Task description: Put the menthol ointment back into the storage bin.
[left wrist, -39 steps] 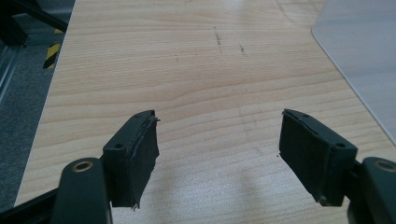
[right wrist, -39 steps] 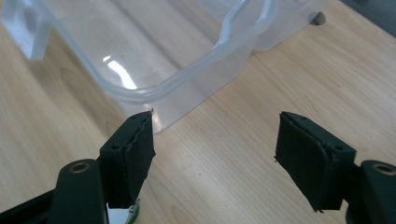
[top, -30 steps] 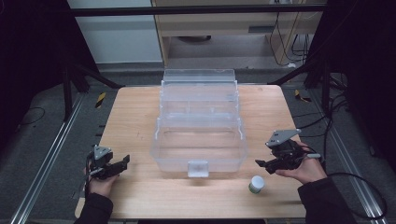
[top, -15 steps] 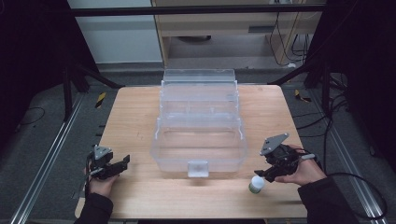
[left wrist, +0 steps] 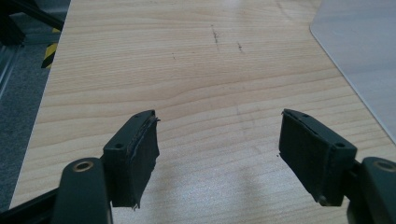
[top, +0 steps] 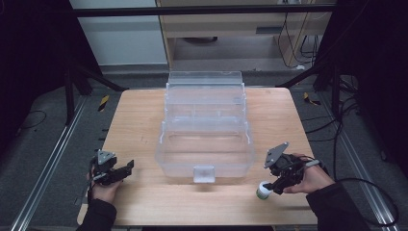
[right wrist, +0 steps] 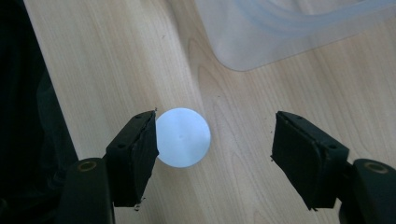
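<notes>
A: Near the bench's (top: 144, 120) front right edge, right gripper (right wrist: 212, 140) hangs over the small white-capped bottle (right wrist: 182, 136), jaws spread wide, nothing held.

B: Risk?

A: Bottle sits off-centre, touching one jaw. Closing now could tip it or roll it off the edge.

B: Left gripper (left wrist: 217, 142)?

A: Jaws apart, empty, over bare wood beside the clear box (top: 204, 125).

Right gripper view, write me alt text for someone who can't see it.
The right gripper looks down on a small container with a round white cap, its black jaws open, the cap beside the left jaw in the picture and a wide gap to the other. Both are over a pale wooden table; a corner of a clear plastic box shows at top.
</notes>
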